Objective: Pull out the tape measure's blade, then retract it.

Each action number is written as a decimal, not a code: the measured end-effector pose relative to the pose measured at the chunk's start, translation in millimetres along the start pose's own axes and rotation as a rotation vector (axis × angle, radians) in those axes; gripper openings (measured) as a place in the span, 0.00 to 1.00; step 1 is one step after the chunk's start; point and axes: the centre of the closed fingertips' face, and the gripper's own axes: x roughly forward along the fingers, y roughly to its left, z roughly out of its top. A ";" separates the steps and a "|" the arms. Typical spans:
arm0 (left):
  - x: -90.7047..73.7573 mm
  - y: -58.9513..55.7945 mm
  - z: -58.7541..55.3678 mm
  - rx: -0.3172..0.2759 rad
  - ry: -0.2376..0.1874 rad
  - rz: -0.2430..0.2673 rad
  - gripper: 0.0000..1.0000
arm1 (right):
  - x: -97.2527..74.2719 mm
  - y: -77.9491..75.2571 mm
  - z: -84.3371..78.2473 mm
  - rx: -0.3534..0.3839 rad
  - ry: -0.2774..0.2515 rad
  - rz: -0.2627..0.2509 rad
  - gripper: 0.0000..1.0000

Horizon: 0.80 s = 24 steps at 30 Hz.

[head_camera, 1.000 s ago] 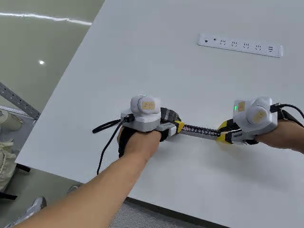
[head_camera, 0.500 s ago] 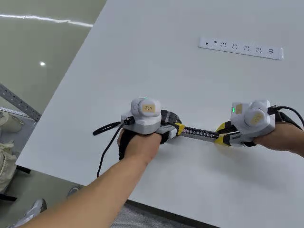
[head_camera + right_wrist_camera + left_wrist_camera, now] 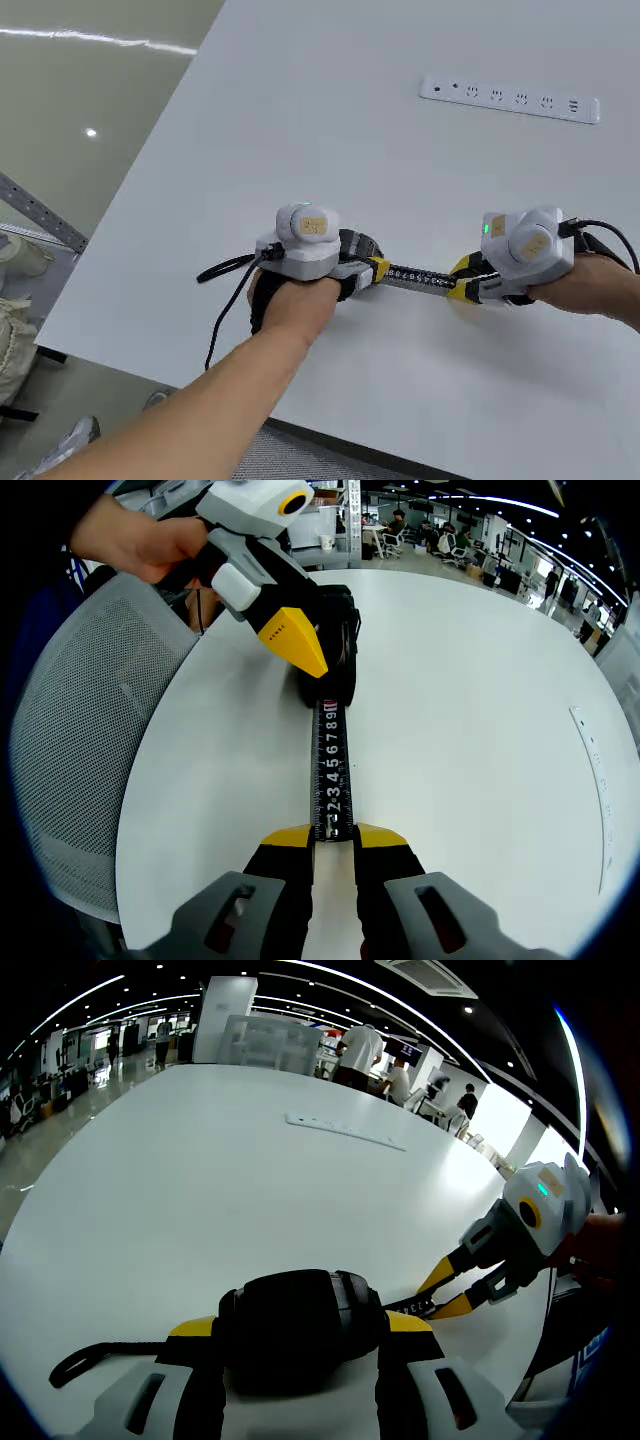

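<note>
While both claws grip it, tape measure [image 3: 357, 244] sits near the front edge of the white tabletop [image 3: 330, 120], approx mid-width in head view. L claw [image 3: 300, 1332] is clamped on the case [image 3: 343, 670], black w/ yellow trim. In left gripper view the two jaws flank the case, one per side, pressed against it. Left hand [image 3: 295, 300] wraps that gripper's handle, forearm coming up from the bottom of head view.

Blade [image 3: 331, 770] is pulled partway out and runs straight from the case mouth to R claw [image 3: 333, 837]. Blade face is dark w/ white numerals, 2 to 9 readable in right gripper view. R claw jaws are pinched together on the blade's free end, yellow tips on either side of it. Right hand [image 3: 585, 285] holds that gripper at the right edge of head view.

Blade runs low over the tabletop, approx level. Can't tell if the case bottom touches the surface. The two claws point at each other, w/ the exposed blade between them.

Black strap [image 3: 110, 1352] lies on the tabletop beside L claw, on the side away from the blade. White power strip [image 3: 508, 97] lies flat far back on the tabletop, well apart from the tape measure. Grey mesh chair back [image 3: 90, 730] shows beside the tabletop edge in right gripper view. Several people [image 3: 365, 1050] stand beyond the far end of the tabletop in left gripper view.
</note>
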 end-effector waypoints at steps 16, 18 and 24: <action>-0.1 0.3 0.0 -0.002 0.001 -0.003 0.57 | 6.9 0.5 9.6 -0.008 -0.011 0.007 0.11; -0.1 0.4 0.0 -0.003 0.001 -0.004 0.57 | 7.4 0.5 10.5 -0.009 -0.013 0.007 0.11; -0.1 0.6 0.2 -0.004 0.001 -0.006 0.57 | 9.2 0.2 13.6 -0.008 -0.019 0.008 0.11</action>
